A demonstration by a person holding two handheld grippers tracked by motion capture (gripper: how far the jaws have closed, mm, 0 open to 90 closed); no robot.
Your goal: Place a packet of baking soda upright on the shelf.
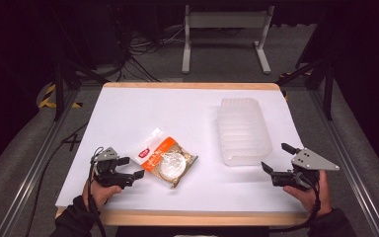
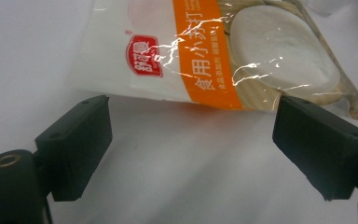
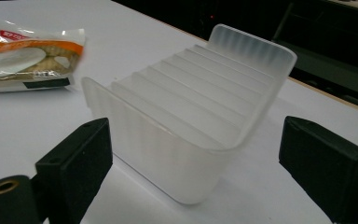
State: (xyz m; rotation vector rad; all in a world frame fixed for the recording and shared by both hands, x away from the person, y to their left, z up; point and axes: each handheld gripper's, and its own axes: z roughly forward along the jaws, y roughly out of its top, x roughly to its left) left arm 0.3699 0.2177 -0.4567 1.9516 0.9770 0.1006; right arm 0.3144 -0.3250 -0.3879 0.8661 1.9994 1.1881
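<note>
Both tongs gape empty: left tongs [image 1: 131, 168] facing snack packet [image 1: 168, 162], right tongs [image 1: 278, 158] facing ribbed tray [image 1: 243, 129].

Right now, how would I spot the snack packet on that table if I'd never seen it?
Look at the white table. Near its front edge, left of the frosted plastic tray, lies a flat crinkly packet. It is the one colourful thing there, with an orange band, a red logo and a clear window over pale round pieces.

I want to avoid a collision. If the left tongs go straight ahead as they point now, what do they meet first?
Most likely the snack packet: it lies directly ahead of the open left tongs, near edge just beyond the tips, though the exact gap is unclear.
</note>
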